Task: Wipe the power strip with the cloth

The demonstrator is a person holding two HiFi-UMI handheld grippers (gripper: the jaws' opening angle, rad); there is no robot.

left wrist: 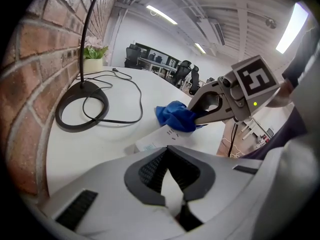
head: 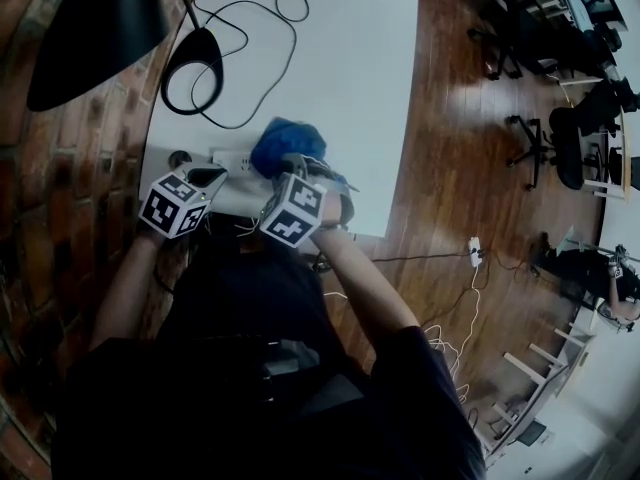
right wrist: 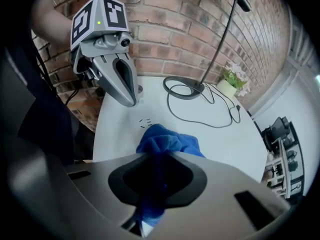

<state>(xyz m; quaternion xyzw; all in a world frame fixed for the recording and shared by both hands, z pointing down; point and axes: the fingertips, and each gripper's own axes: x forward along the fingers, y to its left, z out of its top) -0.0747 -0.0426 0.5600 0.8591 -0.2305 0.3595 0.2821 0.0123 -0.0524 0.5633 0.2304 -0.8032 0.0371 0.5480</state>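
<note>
A white power strip [head: 228, 158] lies near the table's front edge, by the brick wall. My left gripper [head: 207, 176] points down at its near end. In the left gripper view the strip [left wrist: 156, 139] runs back between the jaws of that gripper [left wrist: 169, 159], which are shut on it. A blue cloth [head: 288, 146] is bunched on the strip's far part. My right gripper [head: 296, 161] is shut on the cloth [right wrist: 170, 141], whose folds spill out ahead of the right gripper [right wrist: 155, 156]. Socket marks [right wrist: 145, 122] show just beyond the cloth, beside the left gripper [right wrist: 129, 101].
A lamp's ring base [head: 192, 68] and its looping black cable lie further back on the white table [head: 350, 88]. The lamp shade [head: 90, 23] hangs over the brick wall [head: 60, 168]. A small potted plant [right wrist: 231, 81] stands at the far end. Office chairs [head: 570, 138] stand on the wooden floor.
</note>
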